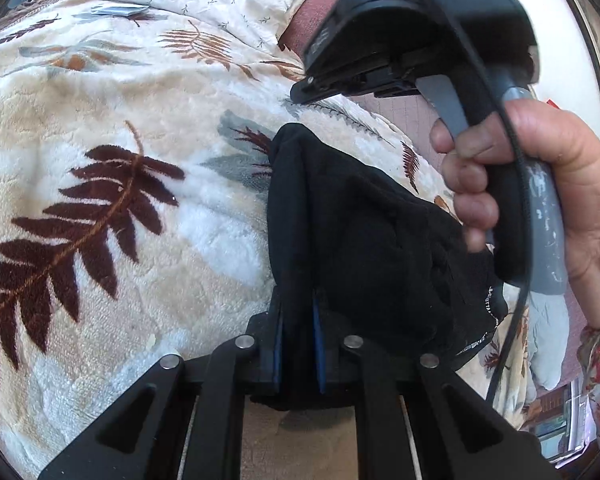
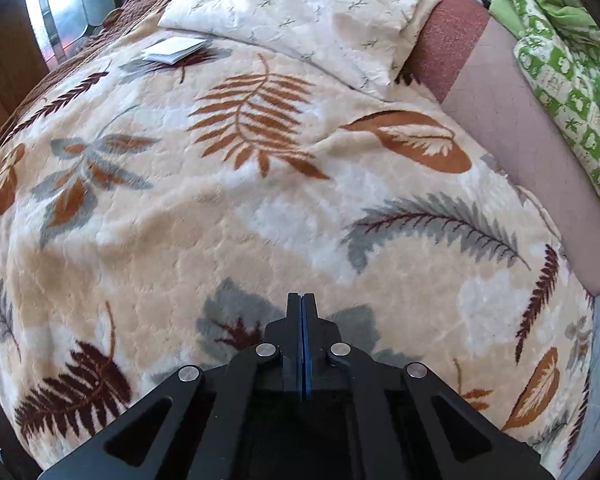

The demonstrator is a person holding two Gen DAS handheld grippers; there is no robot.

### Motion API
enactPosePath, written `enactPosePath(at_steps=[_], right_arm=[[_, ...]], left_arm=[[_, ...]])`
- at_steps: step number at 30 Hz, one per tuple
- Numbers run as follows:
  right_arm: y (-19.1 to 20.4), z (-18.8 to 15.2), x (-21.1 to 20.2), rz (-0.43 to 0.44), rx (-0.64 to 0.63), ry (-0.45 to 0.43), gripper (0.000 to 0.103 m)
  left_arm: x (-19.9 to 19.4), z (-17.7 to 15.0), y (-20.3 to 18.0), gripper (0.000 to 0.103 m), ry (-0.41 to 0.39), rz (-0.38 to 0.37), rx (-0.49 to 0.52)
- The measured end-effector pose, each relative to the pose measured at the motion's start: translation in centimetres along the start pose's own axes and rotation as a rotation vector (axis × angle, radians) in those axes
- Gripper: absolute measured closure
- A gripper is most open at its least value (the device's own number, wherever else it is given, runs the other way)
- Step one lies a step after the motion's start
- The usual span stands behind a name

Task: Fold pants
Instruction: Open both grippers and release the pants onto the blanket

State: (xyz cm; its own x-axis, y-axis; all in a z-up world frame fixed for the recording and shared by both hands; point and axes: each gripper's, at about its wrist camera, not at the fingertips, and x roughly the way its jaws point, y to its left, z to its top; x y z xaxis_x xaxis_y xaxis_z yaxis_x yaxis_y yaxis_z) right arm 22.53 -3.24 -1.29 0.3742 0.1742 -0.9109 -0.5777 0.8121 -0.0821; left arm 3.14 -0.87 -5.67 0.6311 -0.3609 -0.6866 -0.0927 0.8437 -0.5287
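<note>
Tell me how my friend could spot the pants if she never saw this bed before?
Look at the big fluffy cream blanket with brown and grey leaves that covers the bed. Near its right side, in the left wrist view, a dark bundle is pinched in the left hand-held gripper. Those are the pants: plain black with no leaf pattern, and the only black cloth on the blanket.

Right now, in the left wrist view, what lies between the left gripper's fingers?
Black pants fabric fills the gap between the left gripper fingers; the cloth bunches forward over the leaf-patterned blanket. Only the left wrist view shows it.
</note>
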Motion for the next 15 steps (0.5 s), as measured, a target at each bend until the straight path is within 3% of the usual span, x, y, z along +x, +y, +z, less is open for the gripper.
enactPosePath(at_steps=[5, 11, 15], right_arm=[[-0.2, -1.8, -2.5, 0.117, 0.017, 0.0, 0.1], [0.6, -5.6, -3.8, 0.262, 0.066, 0.019, 0.1], [1.4, -5.4, -1.1, 0.222, 0.062, 0.072, 0.1]], left_arm=[[-1.5, 0.7, 0.4, 0.084, -0.001, -0.028, -0.047], [-6.0, 2.2, 1.9, 0.071, -0.137, 0.058, -0.061], [-6.8, 2.7, 3.2, 0.068, -0.161, 0.087, -0.104]])
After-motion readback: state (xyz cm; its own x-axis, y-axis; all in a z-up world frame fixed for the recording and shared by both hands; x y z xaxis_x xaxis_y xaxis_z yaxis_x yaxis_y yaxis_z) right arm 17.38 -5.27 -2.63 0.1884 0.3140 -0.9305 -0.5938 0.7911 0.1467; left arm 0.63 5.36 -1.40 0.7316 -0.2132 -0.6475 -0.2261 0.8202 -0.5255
